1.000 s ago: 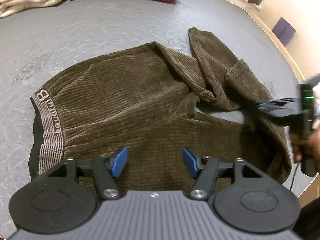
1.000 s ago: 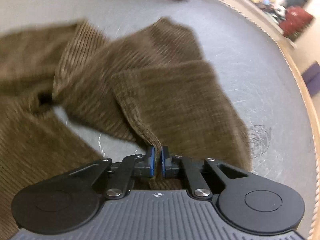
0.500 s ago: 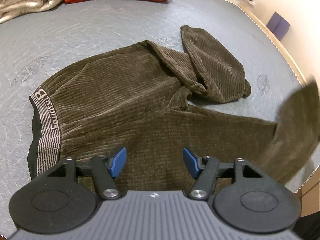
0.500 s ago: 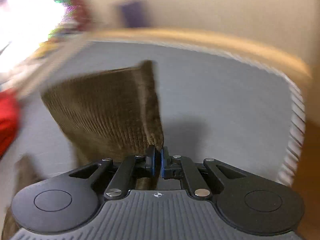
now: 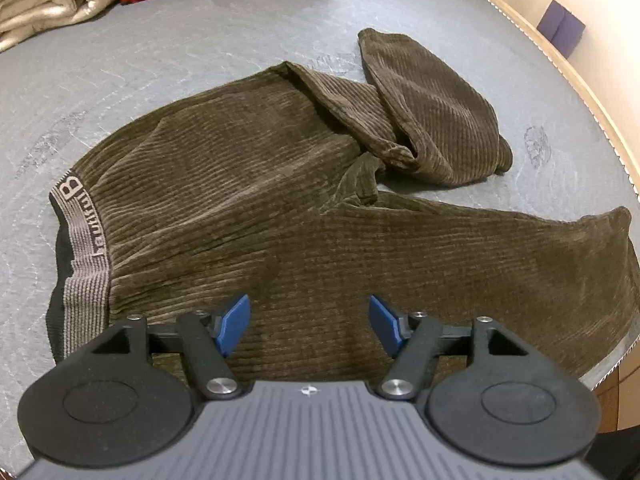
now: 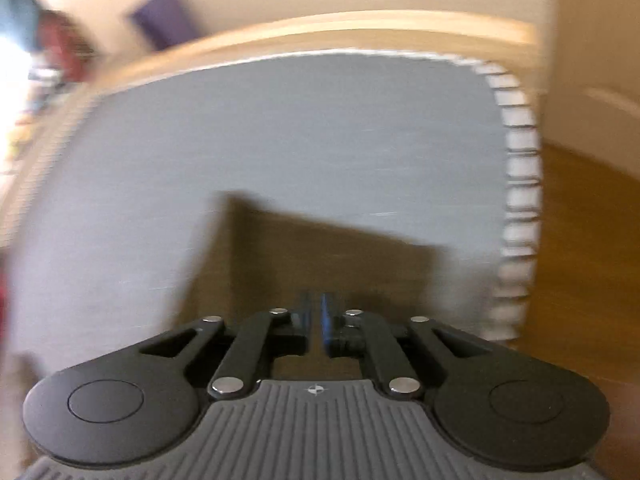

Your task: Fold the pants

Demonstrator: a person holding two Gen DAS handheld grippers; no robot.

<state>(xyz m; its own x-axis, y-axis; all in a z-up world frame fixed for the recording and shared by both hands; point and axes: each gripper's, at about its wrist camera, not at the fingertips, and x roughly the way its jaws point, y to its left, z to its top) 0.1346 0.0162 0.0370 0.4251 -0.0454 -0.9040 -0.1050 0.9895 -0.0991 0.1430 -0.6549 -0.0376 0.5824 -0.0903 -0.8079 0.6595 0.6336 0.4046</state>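
Brown corduroy pants (image 5: 248,200) flat on grey mat (image 5: 200,52); left gripper (image 5: 309,326) wide apart at 6 o'clock; right gripper (image 6: 315,318) narrow, grip blurred, cannot tell

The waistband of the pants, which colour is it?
Grey waistband with fine stripes, clearest in the left wrist view.

Left gripper (image 5: 309,322): black linkage arms, round black side discs, silver pivot screws, blue finger pads (image 5: 234,322), ribbed grey housing with small central emblem. Right gripper (image 6: 315,316): identically built, though blurred.
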